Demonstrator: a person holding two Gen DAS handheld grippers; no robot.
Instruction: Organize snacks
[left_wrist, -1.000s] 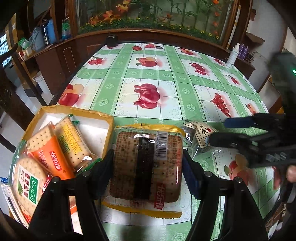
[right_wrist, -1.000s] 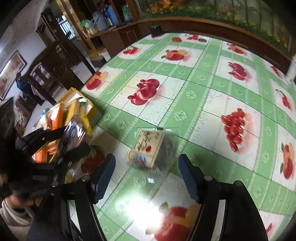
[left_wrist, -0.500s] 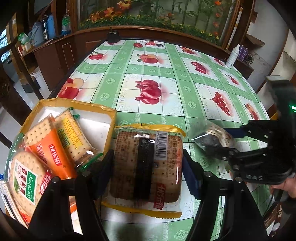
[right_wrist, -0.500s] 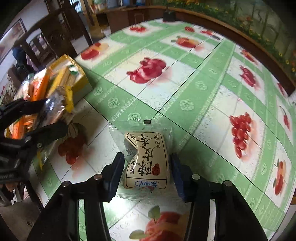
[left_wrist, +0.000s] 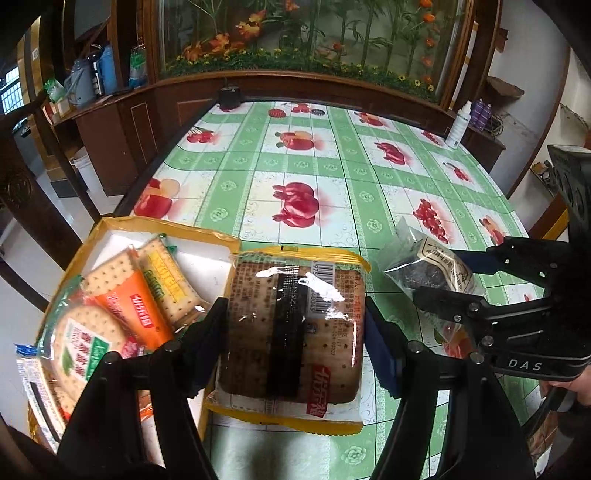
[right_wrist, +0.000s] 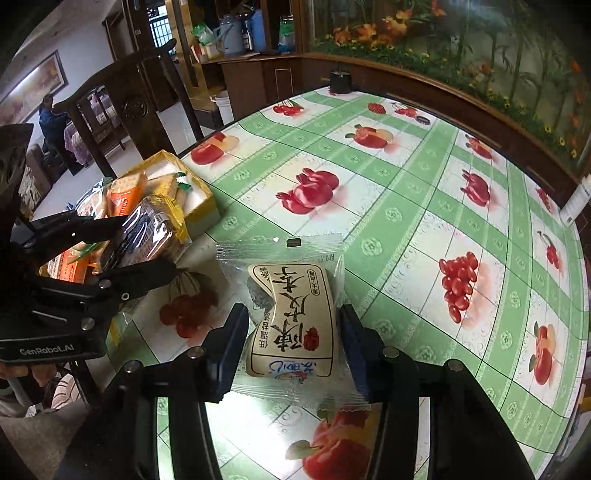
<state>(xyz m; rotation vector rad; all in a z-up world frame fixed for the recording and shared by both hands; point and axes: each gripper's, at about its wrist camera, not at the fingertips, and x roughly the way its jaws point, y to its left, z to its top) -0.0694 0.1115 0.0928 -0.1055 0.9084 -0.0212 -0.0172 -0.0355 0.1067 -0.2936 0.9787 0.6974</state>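
Here, left wrist view: left gripper (left_wrist: 295, 328) clamped on brown yellow-edged cracker packet (left_wrist: 293, 332), just beside yellow cardboard box (left_wrist: 166, 229) of biscuits; right wrist view: right gripper (right_wrist: 291, 343) pinching clear-wrapped dark cake packet (right_wrist: 291, 317) above green fruit-print tablecloth (right_wrist: 406, 206).

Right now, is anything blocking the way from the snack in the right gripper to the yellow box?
Yes. The left gripper, shut on the brown cracker pack, sits between the small snack pack in the right gripper and the yellow box. The box already holds several cracker packs.
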